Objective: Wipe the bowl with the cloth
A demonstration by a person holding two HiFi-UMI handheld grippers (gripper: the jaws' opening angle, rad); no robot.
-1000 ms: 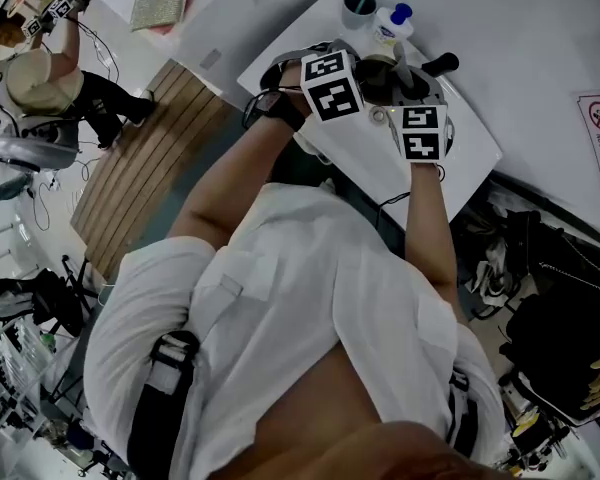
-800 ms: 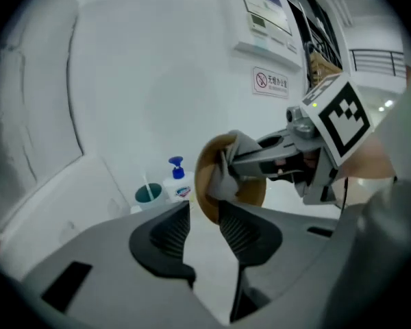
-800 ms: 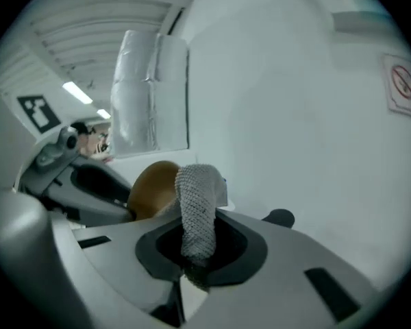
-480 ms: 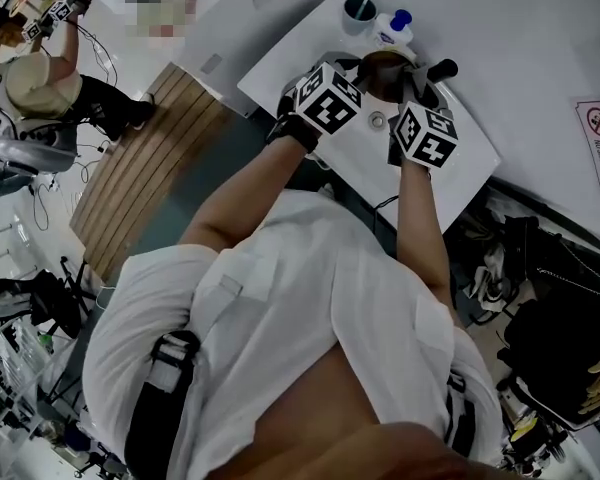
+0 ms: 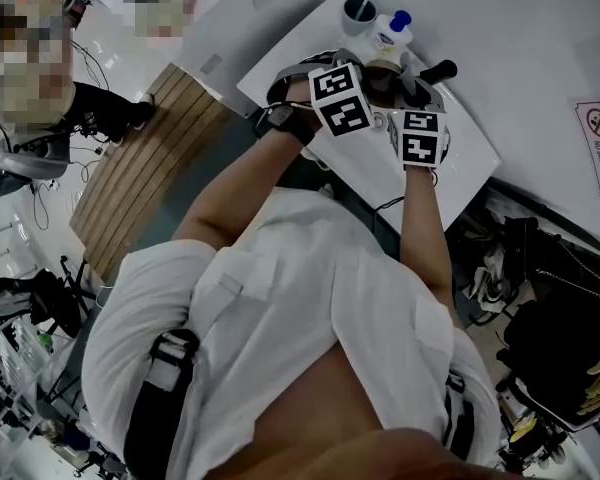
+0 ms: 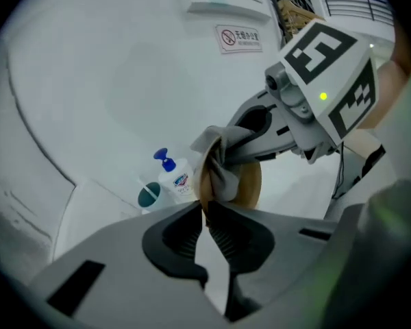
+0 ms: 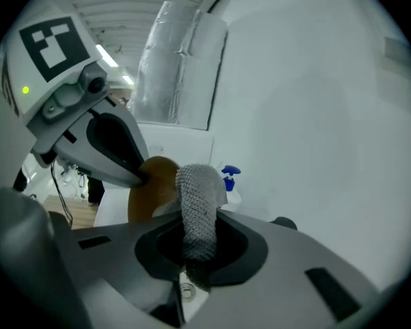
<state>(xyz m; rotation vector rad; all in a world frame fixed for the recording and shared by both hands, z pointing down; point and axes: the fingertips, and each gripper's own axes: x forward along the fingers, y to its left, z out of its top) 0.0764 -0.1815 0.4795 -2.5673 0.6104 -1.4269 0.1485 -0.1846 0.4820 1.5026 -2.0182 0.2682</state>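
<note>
A brown wooden bowl (image 6: 251,184) stands tilted on edge over the white table (image 5: 462,160). My left gripper (image 6: 207,214) has just been closing, and its jaws now pinch the bowl's rim. The right gripper (image 7: 195,252) is shut on a grey knitted cloth (image 7: 198,204), which it presses into the bowl's hollow (image 7: 154,184). In the left gripper view the cloth (image 6: 222,173) hangs bunched against the bowl's inside. From the head view both marker cubes sit close together over the bowl (image 5: 383,68), which they mostly hide.
A white soap bottle with a blue pump (image 6: 172,180) and a dark cup (image 6: 149,195) stand at the table's far corner, just behind the bowl. A white wall runs along the far side. A wooden floor strip (image 5: 140,158) lies left of the table.
Both hands have turned slightly over the bowl, so their marker cubes show at different angles. Neither hand has shifted much.
</note>
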